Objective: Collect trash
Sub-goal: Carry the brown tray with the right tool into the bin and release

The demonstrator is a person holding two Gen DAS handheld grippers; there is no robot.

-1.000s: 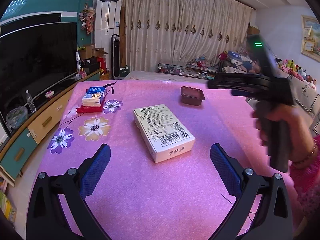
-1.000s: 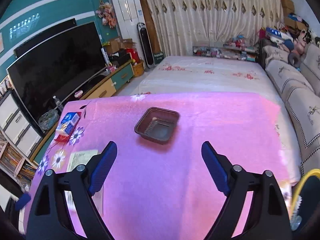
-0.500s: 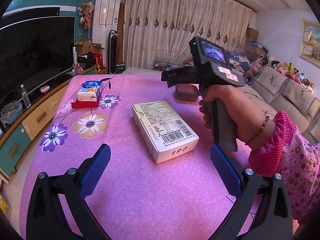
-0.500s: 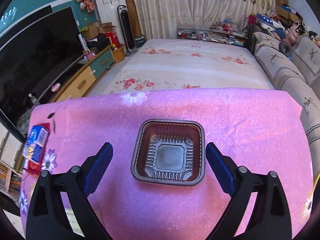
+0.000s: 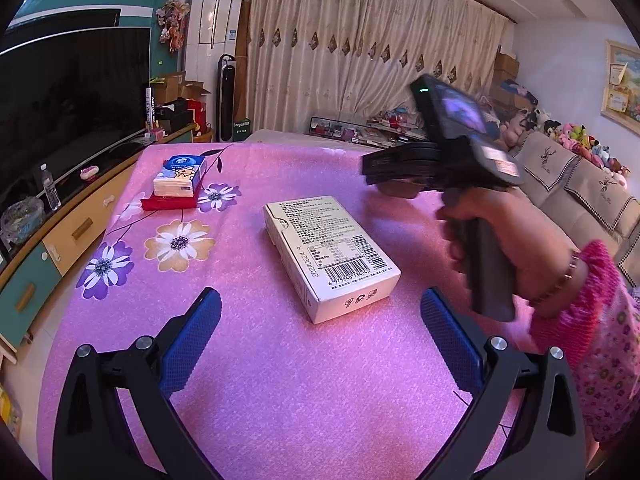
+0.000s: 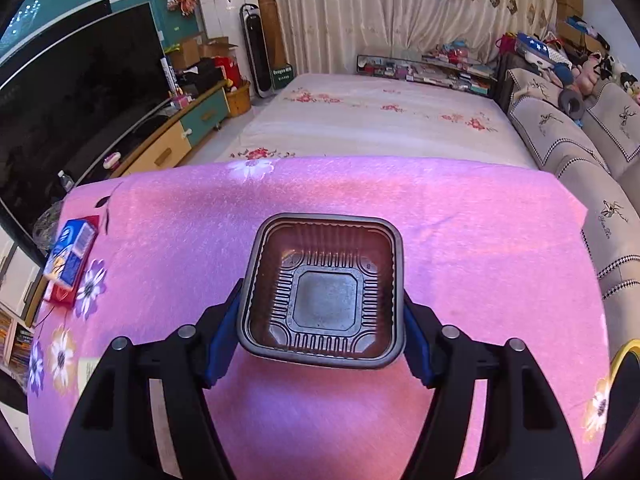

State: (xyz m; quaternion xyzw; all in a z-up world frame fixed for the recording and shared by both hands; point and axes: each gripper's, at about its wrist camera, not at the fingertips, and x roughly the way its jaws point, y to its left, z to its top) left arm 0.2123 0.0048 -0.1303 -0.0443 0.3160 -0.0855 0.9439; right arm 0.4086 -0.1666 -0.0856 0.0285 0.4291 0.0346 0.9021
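The brown square plastic tray [image 6: 322, 294] hides both blue pads' tips of the right hand-held gripper [image 6: 322, 320]; whether they press its walls is unclear. In the left view that hand-held gripper is motion-blurred.

Brown square plastic tray [image 6: 320, 294], empty, ribbed floor, upright, lower centre of right wrist frame, white printed carton [image 5: 330, 254] lying flat, centre of left wrist frame

- We see a bright room, daylight glowing through closed curtains [image 5: 360, 60].
- Strong fisheye bending and dark corners frame both views.
- The right gripper [image 5: 404, 176] and its hand [image 5: 508, 240] are motion-blurred.
- The pink worktop [image 6: 480, 240] shows soft sheen.
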